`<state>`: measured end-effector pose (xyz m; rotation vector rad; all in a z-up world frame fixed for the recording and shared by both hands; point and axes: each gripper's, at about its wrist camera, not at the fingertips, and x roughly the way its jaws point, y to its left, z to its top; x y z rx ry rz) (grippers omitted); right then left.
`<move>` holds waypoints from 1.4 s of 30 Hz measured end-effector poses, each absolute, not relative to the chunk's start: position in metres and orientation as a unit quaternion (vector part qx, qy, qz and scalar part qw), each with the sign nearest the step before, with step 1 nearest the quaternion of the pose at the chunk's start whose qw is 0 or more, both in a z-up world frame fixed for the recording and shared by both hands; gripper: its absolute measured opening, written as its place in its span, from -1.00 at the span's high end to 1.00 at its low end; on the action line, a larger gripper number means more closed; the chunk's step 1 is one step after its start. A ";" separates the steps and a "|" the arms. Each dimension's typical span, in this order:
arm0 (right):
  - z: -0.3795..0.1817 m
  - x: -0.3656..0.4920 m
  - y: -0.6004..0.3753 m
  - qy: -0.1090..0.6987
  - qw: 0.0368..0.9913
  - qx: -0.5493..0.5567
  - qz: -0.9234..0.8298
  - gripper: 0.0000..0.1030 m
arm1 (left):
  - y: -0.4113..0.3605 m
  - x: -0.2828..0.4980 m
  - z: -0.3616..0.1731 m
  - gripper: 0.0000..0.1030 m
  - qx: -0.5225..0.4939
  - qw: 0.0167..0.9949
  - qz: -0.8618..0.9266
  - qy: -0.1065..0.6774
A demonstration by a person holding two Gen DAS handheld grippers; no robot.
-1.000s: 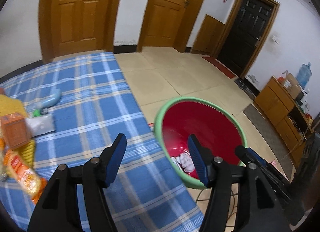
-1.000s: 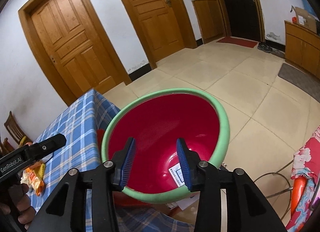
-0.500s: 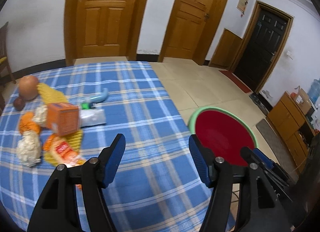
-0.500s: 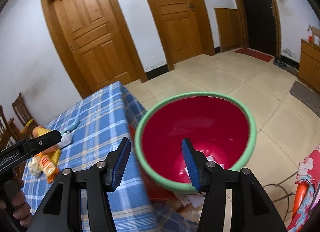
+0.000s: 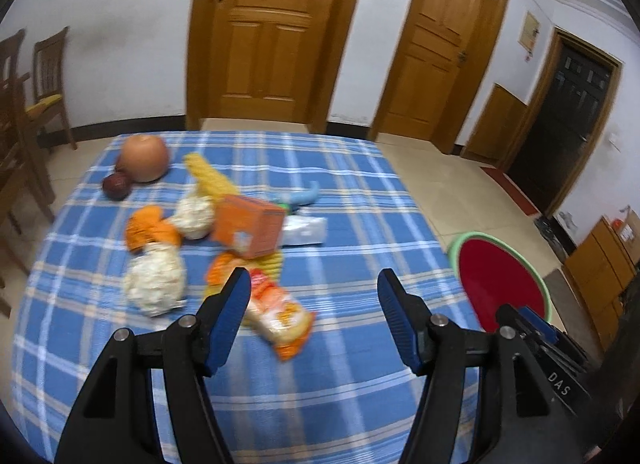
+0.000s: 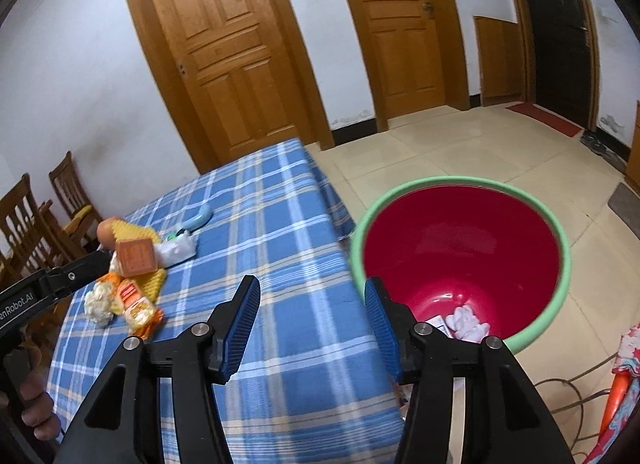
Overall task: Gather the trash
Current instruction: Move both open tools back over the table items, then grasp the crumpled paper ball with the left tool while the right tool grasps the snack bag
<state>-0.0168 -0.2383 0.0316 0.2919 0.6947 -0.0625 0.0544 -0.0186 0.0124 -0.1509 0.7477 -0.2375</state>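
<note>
Trash pile: an orange snack packet (image 5: 280, 314), an orange carton (image 5: 250, 230), two crumpled white paper wads (image 5: 154, 284), orange peel (image 5: 148, 230), a clear plastic wrapper (image 5: 302, 230) and a light blue curved piece (image 5: 306, 196) are lying bunched together on the left half of the table, all somewhat blurred
Yellow foam netting: a ribbed yellow sheet (image 5: 208, 178) is running under the carton and the wads
Bin: a red bucket with a green rim (image 6: 560, 240) is standing on the floor just beside the table's right edge; white crumpled paper (image 6: 466, 320) and a printed slip are lying at its bottom
Left gripper (image 5: 314, 314): its blue-padded jaws are standing moderately wide with nothing between them, hovering over the cloth; the snack packet is showing just beyond the left pad
Right gripper (image 6: 312, 324): its jaws have just been opening and are standing apart, gripping nothing; it is pointing at the table's near corner, with the bucket behind its right finger
Table: a blue plaid tablecloth (image 5: 360, 192) is covering it
Fruit: a large round orange-brown fruit (image 5: 144, 158) and a small dark red one (image 5: 116, 186) are sitting touching at the far left corner
Person: a hand (image 6: 38, 416) is gripping the left tool's handle at the lower left of the right wrist view
Room: wooden chairs (image 5: 48, 84) are standing left of the table, two wooden doors (image 5: 268, 32) behind it, a dark door (image 5: 572, 120) to the right
</note>
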 end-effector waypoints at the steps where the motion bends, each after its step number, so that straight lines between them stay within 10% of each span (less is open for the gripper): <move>1: 0.031 -0.016 -0.235 0.342 0.929 0.140 -0.026 -0.08 | -0.012 0.054 0.012 -0.27 -0.076 0.922 -0.109 0.364; 37: 0.013 0.032 -0.129 0.403 0.910 0.072 0.071 -0.09 | 0.082 0.100 -0.065 -0.26 -0.121 0.898 -0.008 0.424; 42: 0.011 0.041 -0.117 0.414 0.904 0.060 0.089 -0.09 | 0.089 0.100 -0.068 0.18 -0.139 0.896 -0.029 0.420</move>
